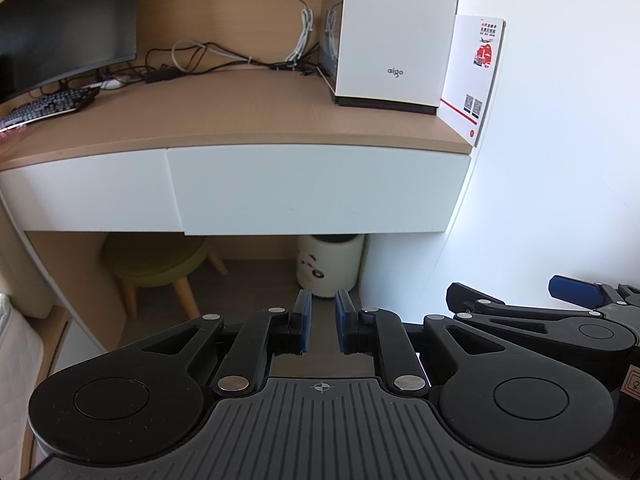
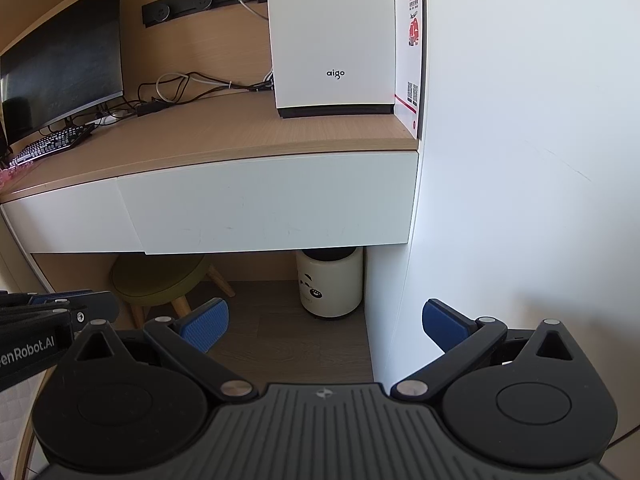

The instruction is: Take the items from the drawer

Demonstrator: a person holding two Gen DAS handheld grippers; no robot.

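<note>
Two white drawer fronts sit under the wooden desk top (image 1: 240, 108), both closed and without handles: a wide right drawer (image 1: 312, 188) (image 2: 272, 204) and a left drawer (image 1: 88, 192) (image 2: 68, 216). No contents show. My left gripper (image 1: 323, 320) hangs low in front of the right drawer, well short of it, its blue pads (image 1: 303, 312) only a narrow gap apart with nothing between them. My right gripper (image 2: 324, 324) is held beside it on the right, wide open and empty, also below drawer level; it appears in the left wrist view too (image 1: 516, 290).
On the desk stand a white aigo box (image 1: 396, 32), a red-and-white card (image 1: 476, 76) against the wall, tangled cables (image 1: 224, 56), a monitor (image 1: 68, 20) and a keyboard (image 1: 48, 106). Under the desk are a green stool (image 1: 156, 260) and a white bin (image 1: 330, 264). A white wall (image 2: 520, 160) closes the right side.
</note>
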